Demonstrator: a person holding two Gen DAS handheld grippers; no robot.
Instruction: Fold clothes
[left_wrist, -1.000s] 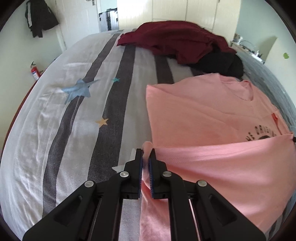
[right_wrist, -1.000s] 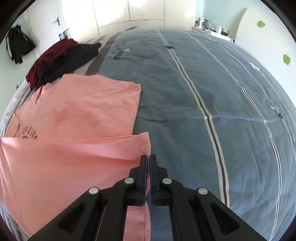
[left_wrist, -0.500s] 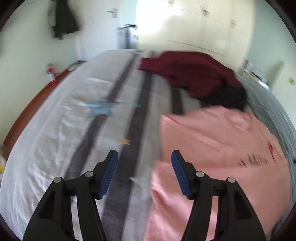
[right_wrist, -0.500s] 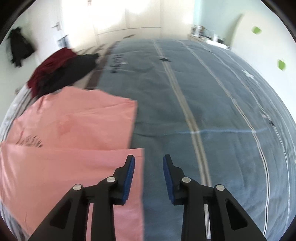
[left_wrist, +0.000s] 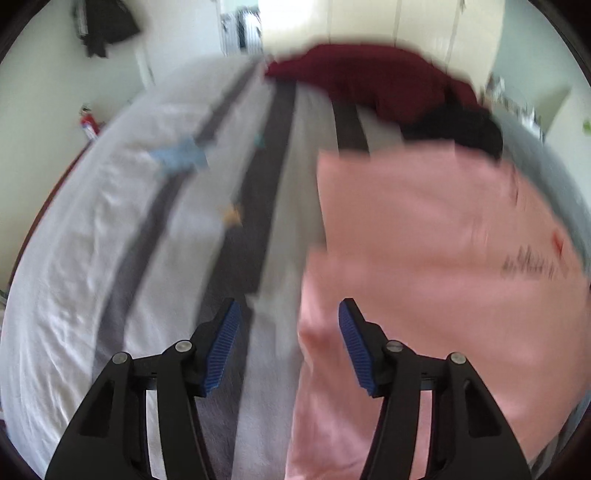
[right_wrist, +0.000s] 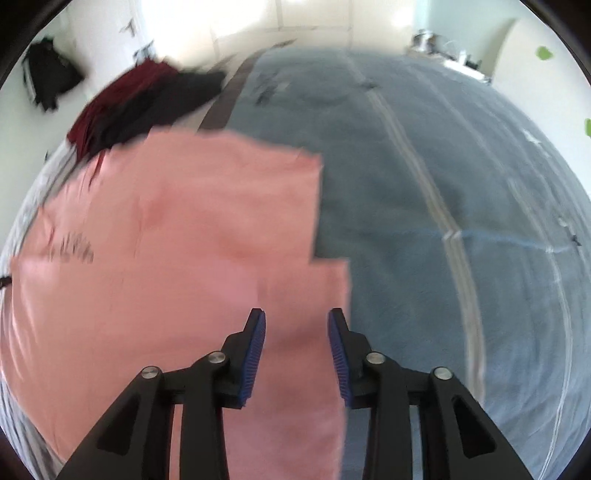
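A pink T-shirt (left_wrist: 424, 240) with dark lettering lies flat on the bed, its lower part folded up over the body. My left gripper (left_wrist: 290, 310) hovers over the fold's left edge. Its jaws stand well apart and are closing slightly, and the blue pads (left_wrist: 221, 347) touch no cloth. In the right wrist view the pink T-shirt (right_wrist: 184, 240) fills the left half. Over the fold's right edge my right gripper (right_wrist: 296, 315) hovers with its jaws still opening. The shirt lies loose below the gap. Both views are blurred.
A maroon garment (left_wrist: 369, 81) and a black one (left_wrist: 454, 122) are heaped at the far end of the bed. A white sheet with grey stripes (left_wrist: 92, 240) covers the left side, a blue-grey blanket (right_wrist: 443, 203) the right. A red fire extinguisher (left_wrist: 88, 122) stands by the left wall.
Both grippers were shut on the shirt's folded edge a second ago. Both have let go and opened, and the fold now lies on the shirt. The cameras have lifted a little.
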